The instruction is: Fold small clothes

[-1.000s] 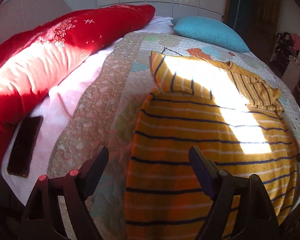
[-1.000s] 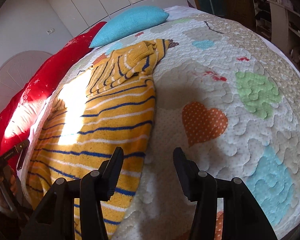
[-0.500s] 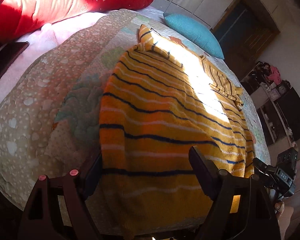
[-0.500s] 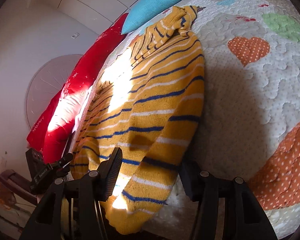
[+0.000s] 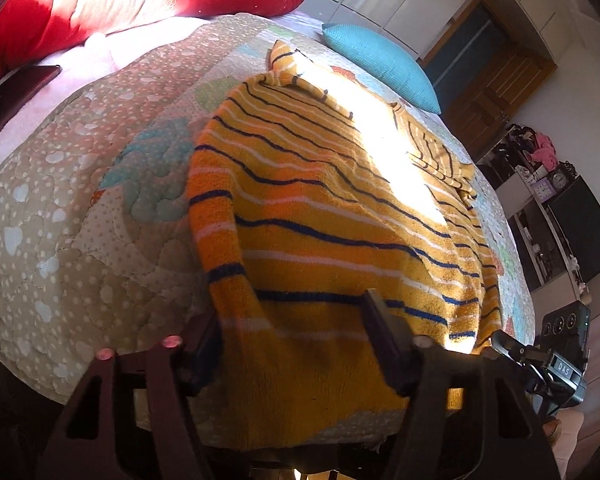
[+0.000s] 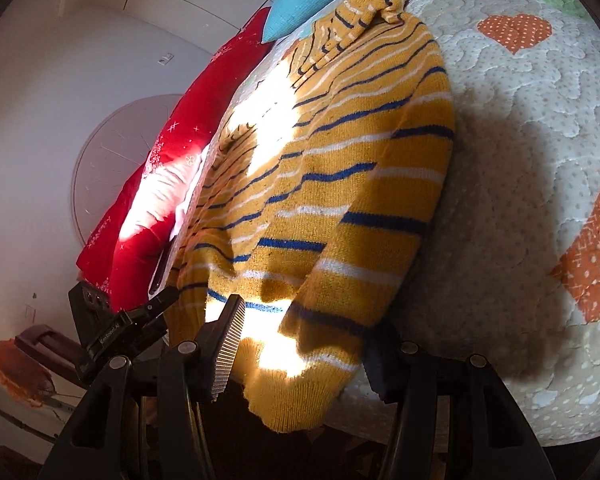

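A yellow knit sweater with blue and white stripes (image 5: 324,216) lies on the quilted bed, its hem hanging over the near edge; it also shows in the right wrist view (image 6: 340,184). My left gripper (image 5: 296,344) is open with its jaws astride the hem's left part. My right gripper (image 6: 304,344) is open with its jaws astride the hem's right corner. Each gripper shows in the other's view: the right one (image 5: 540,360) and the left one (image 6: 128,328).
The patchwork quilt (image 5: 80,208) covers the bed. A long red pillow (image 5: 112,4) and a blue cushion (image 5: 380,64) lie at the far side. A dark phone (image 5: 16,96) rests on the pink sheet at left. Shelves and a door stand at right.
Both grippers have dropped down to the near bed edge and moved in on the sweater's hem, which now lies between their open jaws. The sweater itself has not moved.
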